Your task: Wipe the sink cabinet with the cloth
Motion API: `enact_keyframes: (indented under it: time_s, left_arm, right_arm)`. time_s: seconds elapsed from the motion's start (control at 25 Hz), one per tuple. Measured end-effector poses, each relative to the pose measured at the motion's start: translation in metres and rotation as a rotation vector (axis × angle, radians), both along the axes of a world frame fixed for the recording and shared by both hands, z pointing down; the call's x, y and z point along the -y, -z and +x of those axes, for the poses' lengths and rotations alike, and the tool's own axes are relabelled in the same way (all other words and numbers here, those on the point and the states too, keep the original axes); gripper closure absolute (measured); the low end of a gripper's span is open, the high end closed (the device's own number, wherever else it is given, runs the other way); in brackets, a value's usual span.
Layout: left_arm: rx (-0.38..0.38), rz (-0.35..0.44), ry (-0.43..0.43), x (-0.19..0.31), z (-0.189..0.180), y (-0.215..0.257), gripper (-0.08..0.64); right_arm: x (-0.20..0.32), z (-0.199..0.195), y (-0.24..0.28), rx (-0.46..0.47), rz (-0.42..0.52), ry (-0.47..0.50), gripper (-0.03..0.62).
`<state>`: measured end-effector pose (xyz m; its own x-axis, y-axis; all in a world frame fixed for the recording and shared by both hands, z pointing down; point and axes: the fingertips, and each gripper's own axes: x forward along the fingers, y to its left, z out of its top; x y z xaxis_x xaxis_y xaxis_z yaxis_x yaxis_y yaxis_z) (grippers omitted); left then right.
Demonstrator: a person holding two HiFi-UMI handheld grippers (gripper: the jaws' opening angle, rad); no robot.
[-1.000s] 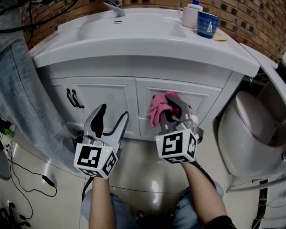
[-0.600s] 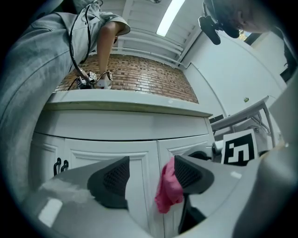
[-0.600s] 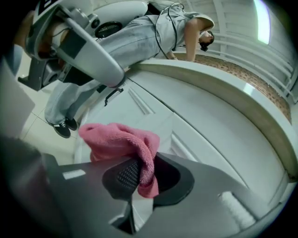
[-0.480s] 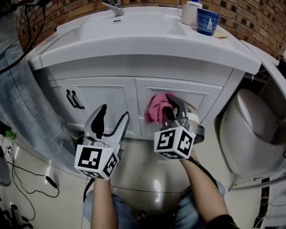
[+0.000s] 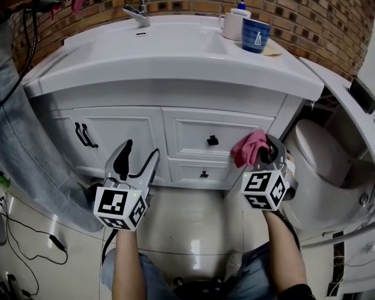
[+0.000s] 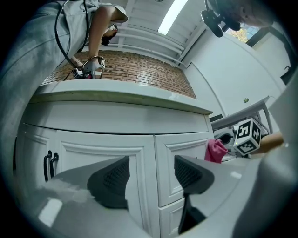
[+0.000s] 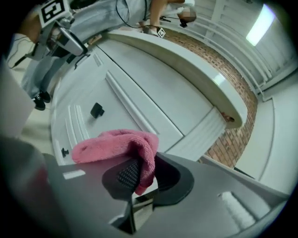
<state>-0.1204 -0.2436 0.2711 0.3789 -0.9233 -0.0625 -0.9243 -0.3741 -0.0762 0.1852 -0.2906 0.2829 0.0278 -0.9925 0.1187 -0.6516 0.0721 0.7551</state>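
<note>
This is a bathroom, and it looks like one in a home. A white basin (image 5: 152, 44) with a metal tap (image 5: 137, 13) sits on a white cabinet (image 5: 117, 132) that has doors and two drawers with black handles (image 5: 212, 140). A white toilet (image 5: 319, 158) stands just beside the cabinet. Two cups (image 5: 256, 35) stand on the surface (image 5: 275, 58) near the basin. The wall (image 5: 316, 23) is of brown brick, and the floor (image 5: 193, 217) has glossy pale tiles.
</note>
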Motion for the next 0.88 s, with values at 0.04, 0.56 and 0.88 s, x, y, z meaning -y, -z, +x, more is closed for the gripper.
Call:
enact_keyframes:
  time_s: [0.04,0.56,0.88]
  left_arm:
    - [-0.005,-0.003,0.002,0.002,0.0,-0.001,0.256]
    - [-0.013,0.049,0.059,-0.005,-0.019,0.017,0.256]
    - [0.026,0.03,0.1,-0.03,-0.058,0.018,0.256]
  right_arm:
    - [0.0,0.006,-0.002,0.021,-0.01,-0.024,0.541]
    - [-0.017,-0.243,-0.027,-0.018,0.003,0.493,0.54]
    - [0.005,-0.24,-0.055,0.086,-0.092,0.419,0.54]
